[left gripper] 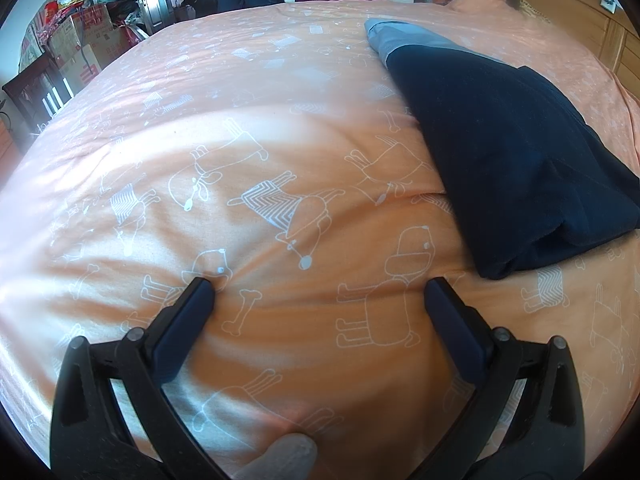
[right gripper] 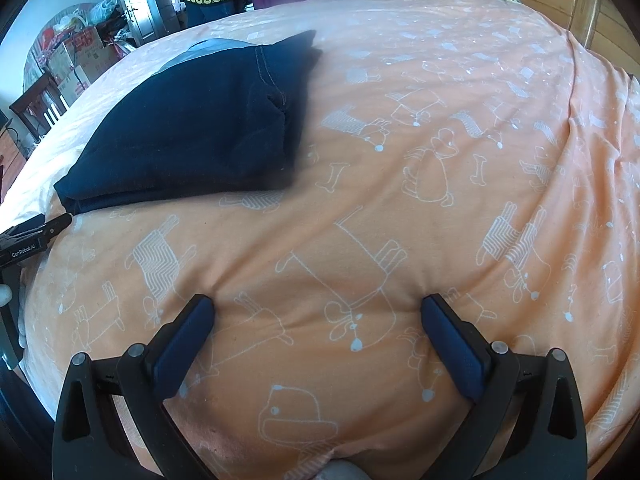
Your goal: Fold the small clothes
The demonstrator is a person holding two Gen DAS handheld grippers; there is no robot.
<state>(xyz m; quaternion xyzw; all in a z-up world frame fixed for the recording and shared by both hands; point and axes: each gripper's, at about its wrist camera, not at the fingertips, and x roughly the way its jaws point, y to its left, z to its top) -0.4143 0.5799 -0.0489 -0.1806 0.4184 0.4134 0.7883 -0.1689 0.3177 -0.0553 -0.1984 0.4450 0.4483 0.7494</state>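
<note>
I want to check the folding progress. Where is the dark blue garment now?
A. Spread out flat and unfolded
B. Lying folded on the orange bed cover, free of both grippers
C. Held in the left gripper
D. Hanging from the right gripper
B: the dark blue garment lies folded on the bed cover, while the left gripper and right gripper are both open and empty.

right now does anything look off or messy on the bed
Nothing stands out. The dark navy garment lies folded in a compact stack on the orange bedspread, with a lighter blue-grey part at its far end. The left gripper and right gripper are both open, holding nothing.
</note>
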